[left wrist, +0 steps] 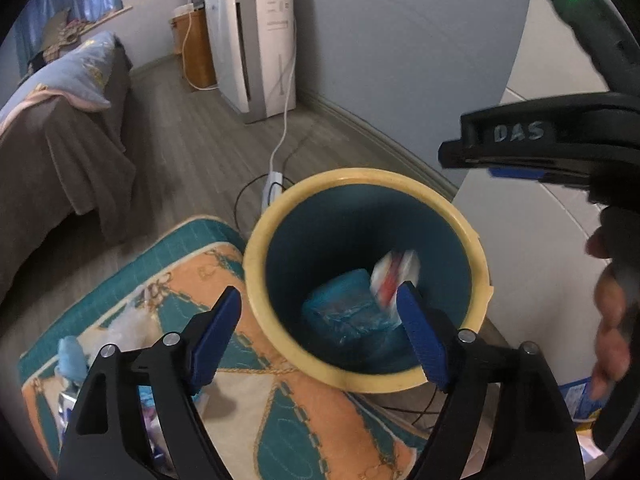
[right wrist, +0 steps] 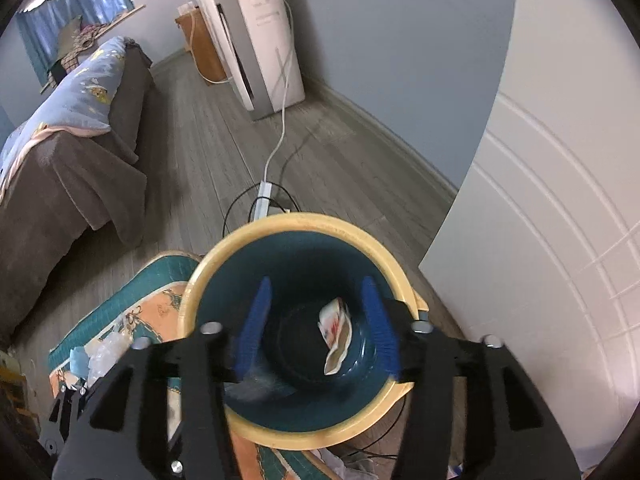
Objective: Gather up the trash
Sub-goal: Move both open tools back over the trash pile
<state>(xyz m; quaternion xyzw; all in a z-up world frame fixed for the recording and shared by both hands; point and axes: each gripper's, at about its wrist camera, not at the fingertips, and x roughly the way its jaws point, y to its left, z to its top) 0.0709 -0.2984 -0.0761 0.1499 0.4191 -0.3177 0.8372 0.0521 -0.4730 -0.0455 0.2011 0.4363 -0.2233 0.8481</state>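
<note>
Both sets of jaws are spread w/ nothing between them. Our right gripper hangs directly over the mouth of the round bin w/ cream rim and teal inner wall. Seen between its blue pads, a crumpled white-and-red paper wrapper sits low inside the bin, blurred, so whether it's falling or at rest we can't tell. Our left gripper is at the near edge of the same bin, its right pad over the opening, its left pad outside over the rug. From there the wrapper shows just past the right pad, next to a teal plastic-wrapped block on the bin floor.

More trash lies to the left on the teal-and-orange patterned rug: a clear crinkled plastic bag and a small light-blue piece, both near the left gripper but outside its jaws. We judge them v. light, soft and slippery. The film will likely collapse and slide, so best pinch a bunched fold, not a flat face. Prob. the left gripper's next pick, since they're closest to it.

Further out: grey wood-look floor, white power strip and cables behind the bin, white air purifier by the wall, brown-covered bed at left.
</note>
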